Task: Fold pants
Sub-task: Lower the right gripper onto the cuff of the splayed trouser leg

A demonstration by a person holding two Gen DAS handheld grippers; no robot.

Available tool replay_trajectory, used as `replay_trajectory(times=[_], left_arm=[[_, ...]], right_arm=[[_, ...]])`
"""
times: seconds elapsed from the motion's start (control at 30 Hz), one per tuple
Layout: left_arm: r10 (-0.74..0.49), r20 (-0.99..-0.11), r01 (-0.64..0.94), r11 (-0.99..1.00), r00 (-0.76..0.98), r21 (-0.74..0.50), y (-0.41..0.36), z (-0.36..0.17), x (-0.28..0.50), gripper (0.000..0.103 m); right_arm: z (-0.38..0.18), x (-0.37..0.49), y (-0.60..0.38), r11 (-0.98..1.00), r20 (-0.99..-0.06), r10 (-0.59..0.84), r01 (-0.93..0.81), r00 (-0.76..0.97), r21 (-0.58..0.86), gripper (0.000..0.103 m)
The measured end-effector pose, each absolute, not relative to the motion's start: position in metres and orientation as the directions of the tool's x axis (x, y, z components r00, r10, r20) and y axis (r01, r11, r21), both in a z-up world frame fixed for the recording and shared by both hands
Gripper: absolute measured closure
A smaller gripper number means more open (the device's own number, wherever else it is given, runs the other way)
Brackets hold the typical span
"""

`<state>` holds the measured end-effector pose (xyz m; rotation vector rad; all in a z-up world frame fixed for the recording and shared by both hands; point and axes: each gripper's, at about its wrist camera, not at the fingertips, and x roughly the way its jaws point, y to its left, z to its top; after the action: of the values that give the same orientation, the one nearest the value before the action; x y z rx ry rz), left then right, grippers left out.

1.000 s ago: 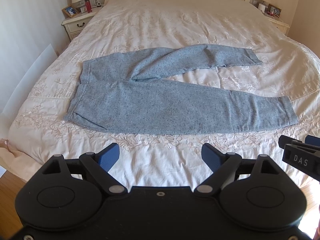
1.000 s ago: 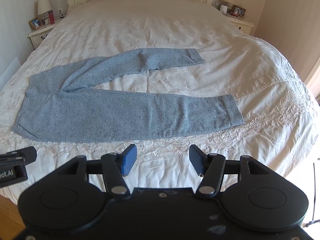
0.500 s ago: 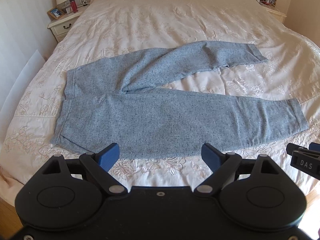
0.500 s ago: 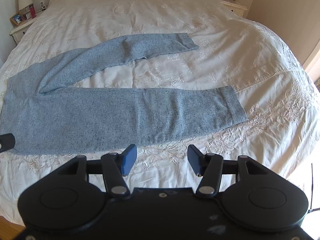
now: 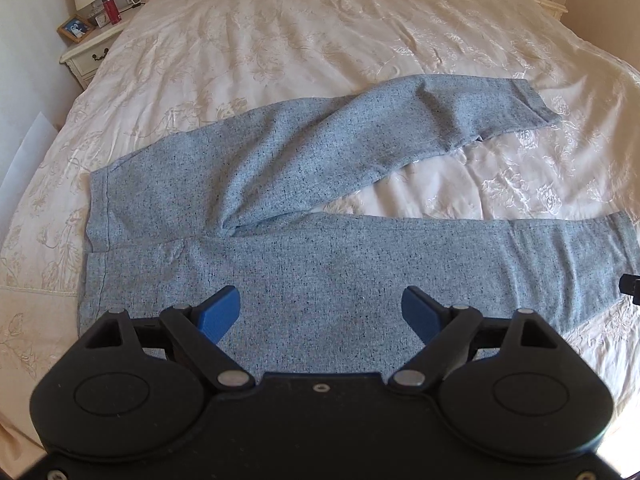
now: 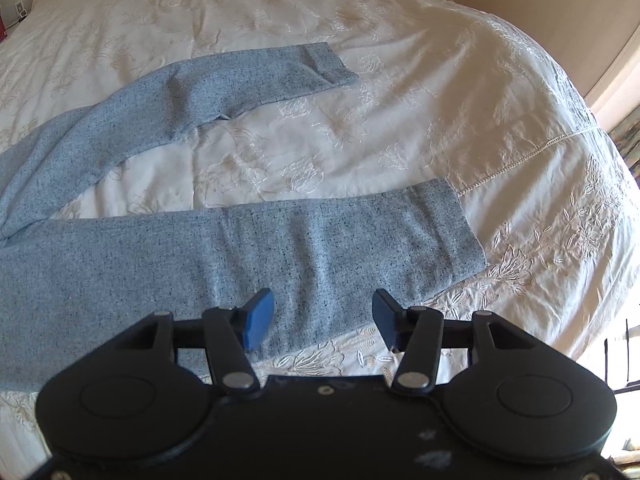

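A: Step in hand?

B: Looks like the approach before the first fold. Grey-blue flecked sweatpants (image 5: 360,264) spread flat across the bed (image 5: 320,40), waistband (image 5: 98,216) to the left, legs splayed apart in a V, unfolded as yet.

A: And the tongs?

B: Left tongs (image 5: 320,312) spread wide, empty, hovering above the upper part of the near leg (image 5: 440,256), towards the seat. Right tongs (image 6: 322,318) likewise empty, narrowing a little just now with nothing between the pads, poised over the lower stretch of the same leg, short of the cuff (image 6: 460,232). No contact with the cloth visible in either view.

A: Next move?

B: Probably down onto the near edge of that leg, one pinch towards the waist and one towards the cuff. Then up and over onto the far leg (image 6: 240,80), leg on leg. Possibly the far leg fetched back instead; cannot tell which from here.

A: Anything to mind?

B: Pinching both layers of the soft knit without catching the embroidered bedspread (image 6: 440,80) beneath. Keeping both ends level in the lift, to avoid a sag in the middle. Matching cuff to cuff despite the far leg's slant and wrinkle.
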<state>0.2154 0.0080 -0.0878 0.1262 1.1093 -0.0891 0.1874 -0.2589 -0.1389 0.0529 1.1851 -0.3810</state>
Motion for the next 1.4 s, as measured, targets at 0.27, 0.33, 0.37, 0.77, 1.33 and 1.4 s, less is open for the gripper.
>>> replay_trajectory(times=[0.27, 0.33, 0.37, 0.77, 1.33, 1.4], left_arm=[[0.018, -0.902, 0.102, 0.992, 0.432, 0.069, 0.002, -0.106, 0.238, 0.015], [0.032, -0.903, 0.083, 0.994, 0.429, 0.075, -0.001, -0.111, 0.242, 0.015], [0.042, -0.906, 0.07, 0.994, 0.421, 0.079, -0.003, -0.114, 0.245, 0.015], [0.078, -0.914, 0.018, 0.995, 0.399, 0.093, -0.025, -0.126, 0.297, 0.02], [0.127, -0.893, -0.016, 0.991, 0.432, 0.133, -0.014, -0.146, 0.365, 0.02], [0.134, -0.898, -0.019, 0.99, 0.418, 0.139, -0.011, -0.153, 0.365, 0.02]], right_arm=[[-0.172, 0.222, -0.315, 0.908, -0.916, -0.306, 0.37, 0.26, -0.198, 0.049], [-0.179, 0.231, -0.326, 0.912, -0.917, -0.299, 0.362, 0.262, -0.194, 0.049], [-0.184, 0.237, -0.33, 0.914, -0.918, -0.296, 0.357, 0.264, -0.192, 0.049], [-0.196, 0.336, -0.358, 0.947, -0.935, -0.204, 0.301, 0.291, -0.113, 0.049], [-0.257, 0.502, -0.383, 0.894, -0.919, -0.188, 0.449, 0.347, -0.013, 0.048], [-0.269, 0.509, -0.391, 0.873, -0.924, -0.2, 0.487, 0.326, -0.018, 0.048]])
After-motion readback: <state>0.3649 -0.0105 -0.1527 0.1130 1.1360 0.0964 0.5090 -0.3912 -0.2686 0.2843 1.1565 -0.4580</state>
